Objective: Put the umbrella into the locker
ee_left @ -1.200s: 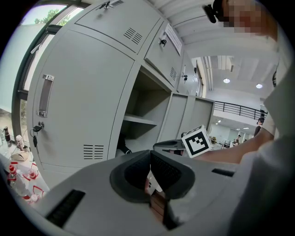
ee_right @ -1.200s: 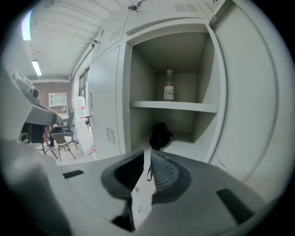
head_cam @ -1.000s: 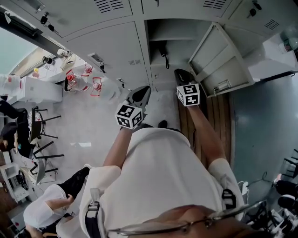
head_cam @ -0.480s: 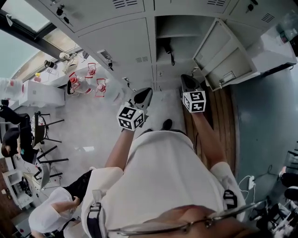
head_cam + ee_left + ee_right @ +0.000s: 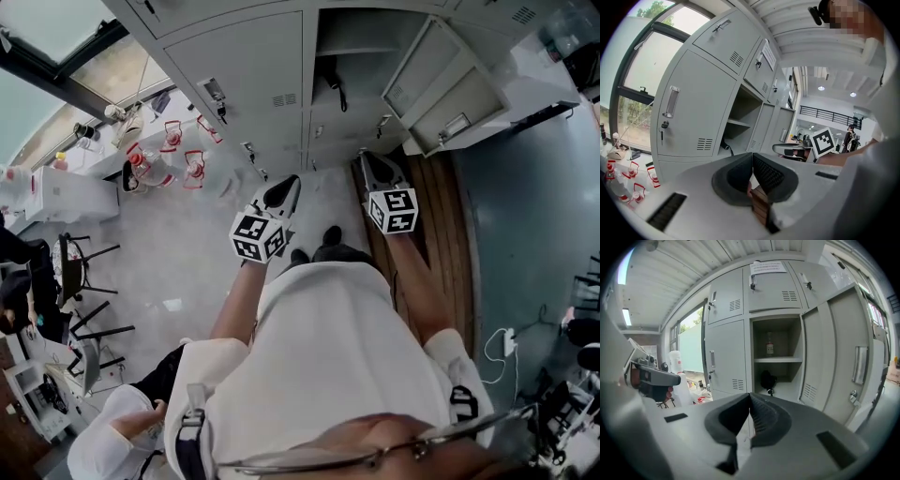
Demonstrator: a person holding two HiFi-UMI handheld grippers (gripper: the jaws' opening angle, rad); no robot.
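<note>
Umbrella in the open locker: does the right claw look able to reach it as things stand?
Probably yes. The locker door stands swung wide, and nothing shows between the right claw and the umbrella under the shelf. The claw is shut, though, and would need to open.

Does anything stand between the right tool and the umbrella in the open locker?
Nothing visible does. The umbrella lies in the lower compartment of the locker, under the shelf. The door is swung wide to the right. The right tool, shut and empty, faces it directly.
</note>
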